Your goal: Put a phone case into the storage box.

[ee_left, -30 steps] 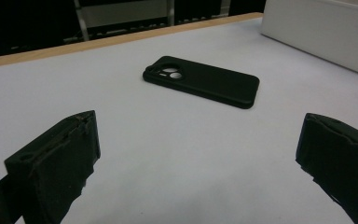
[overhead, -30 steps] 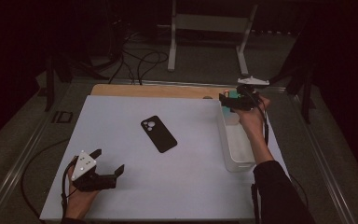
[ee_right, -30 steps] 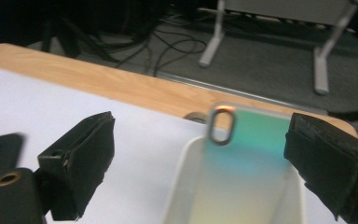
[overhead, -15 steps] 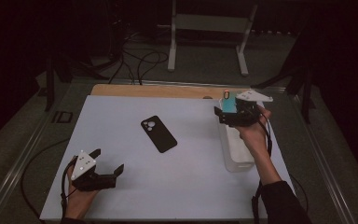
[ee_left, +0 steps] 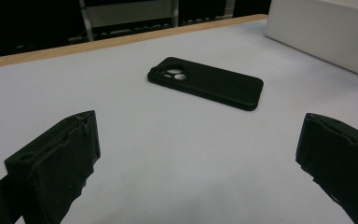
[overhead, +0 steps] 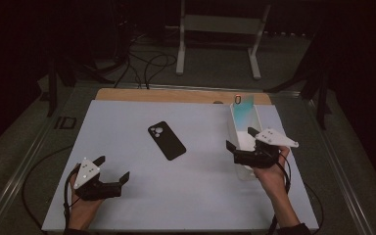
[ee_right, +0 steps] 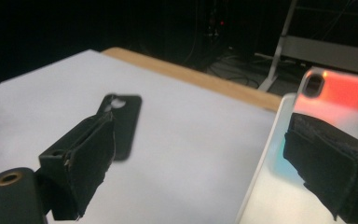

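The left gripper (overhead: 108, 173) rests low on the white table (overhead: 127, 127), jaws spread wide with nothing between them. The black phone (ee_left: 206, 82) lies flat, camera side up, ahead of those jaws and well apart from them. The right gripper (overhead: 240, 142) hangs over the clear bin (overhead: 241, 116), jaws released and empty. An orange-tinted phone case (ee_right: 338, 95) leans in the bin beyond its right-hand jaw.

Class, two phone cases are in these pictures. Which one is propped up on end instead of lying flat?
The translucent teal-and-orange case, leaning at the far end of the clear bin. The black case lies flat on the white table.
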Tool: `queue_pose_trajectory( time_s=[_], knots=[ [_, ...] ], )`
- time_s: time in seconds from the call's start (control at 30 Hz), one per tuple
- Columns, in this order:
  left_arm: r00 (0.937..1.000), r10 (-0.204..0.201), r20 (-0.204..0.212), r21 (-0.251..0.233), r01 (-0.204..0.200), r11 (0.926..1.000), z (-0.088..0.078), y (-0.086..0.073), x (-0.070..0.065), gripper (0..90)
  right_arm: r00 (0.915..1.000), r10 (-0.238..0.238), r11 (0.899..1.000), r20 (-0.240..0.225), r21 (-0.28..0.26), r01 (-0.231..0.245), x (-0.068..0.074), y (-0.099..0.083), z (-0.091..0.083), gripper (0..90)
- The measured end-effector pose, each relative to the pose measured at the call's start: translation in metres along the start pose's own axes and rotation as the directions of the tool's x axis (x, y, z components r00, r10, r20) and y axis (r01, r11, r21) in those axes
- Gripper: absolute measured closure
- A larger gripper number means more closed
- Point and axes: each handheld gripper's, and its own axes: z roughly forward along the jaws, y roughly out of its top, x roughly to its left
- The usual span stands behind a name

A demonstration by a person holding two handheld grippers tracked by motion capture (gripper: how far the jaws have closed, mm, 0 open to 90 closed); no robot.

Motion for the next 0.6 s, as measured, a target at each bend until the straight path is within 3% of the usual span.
queue_pose_trajectory(
  time_s=[0.27,0.6],
  knots=[
    [1.0000,-0.004,-0.004,-0.007,0.004,1.0000,-0.002,0.000,0.002,0.0,1.0000,-0.003,1.000,0.002,0.014,0.003,0.012,-0.037,-0.012,9.0],
    [1.0000,-0.005,-0.001,-0.012,0.005,0.9999,-0.003,0.001,0.001,0.0,0.9997,0.022,1.000,-0.012,-0.011,-0.022,0.011,-0.067,-0.022,9.0]
  ],
)
